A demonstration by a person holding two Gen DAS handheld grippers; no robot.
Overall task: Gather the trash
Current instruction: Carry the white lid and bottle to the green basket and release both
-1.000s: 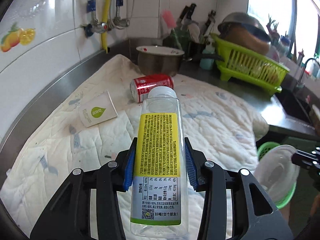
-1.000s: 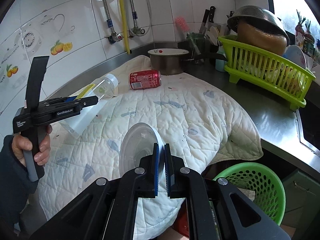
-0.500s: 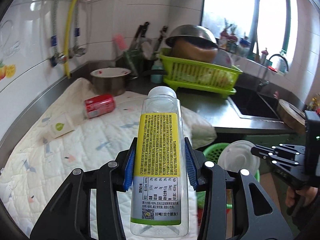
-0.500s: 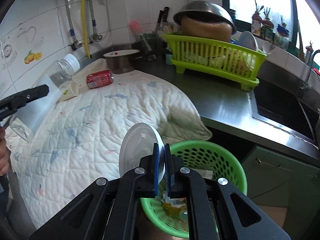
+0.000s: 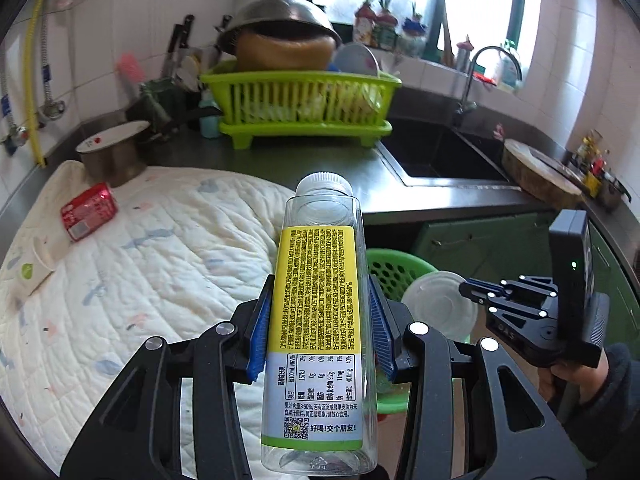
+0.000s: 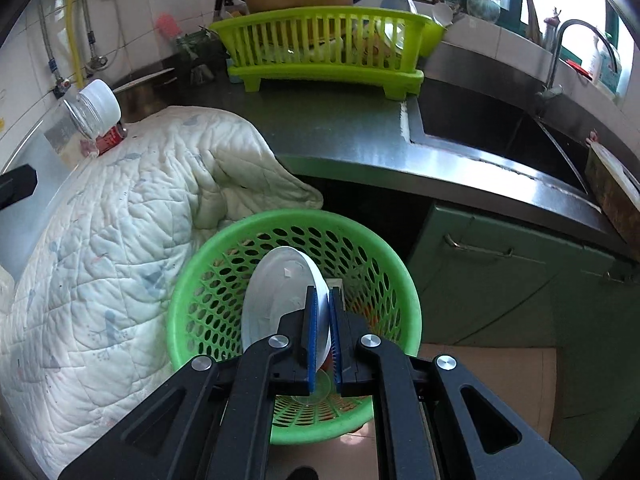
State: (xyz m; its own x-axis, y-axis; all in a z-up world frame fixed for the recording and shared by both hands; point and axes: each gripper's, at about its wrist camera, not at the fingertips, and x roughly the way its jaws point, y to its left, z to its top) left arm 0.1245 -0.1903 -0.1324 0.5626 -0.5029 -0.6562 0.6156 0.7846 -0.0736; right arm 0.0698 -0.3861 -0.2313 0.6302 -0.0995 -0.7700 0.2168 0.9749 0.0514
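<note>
Lid in right gripper, apparently over basket.

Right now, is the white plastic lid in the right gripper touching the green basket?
Cannot tell. In the right wrist view the white lid, pinched in the right gripper, overlaps the green basket mouth, but no gap or contact shows plainly.

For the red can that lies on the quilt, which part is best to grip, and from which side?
Grip the red can across the middle of its round body, coming from above. It lies on its side on the quilt, so the curved wall faces up and both ends point sideways.
</note>
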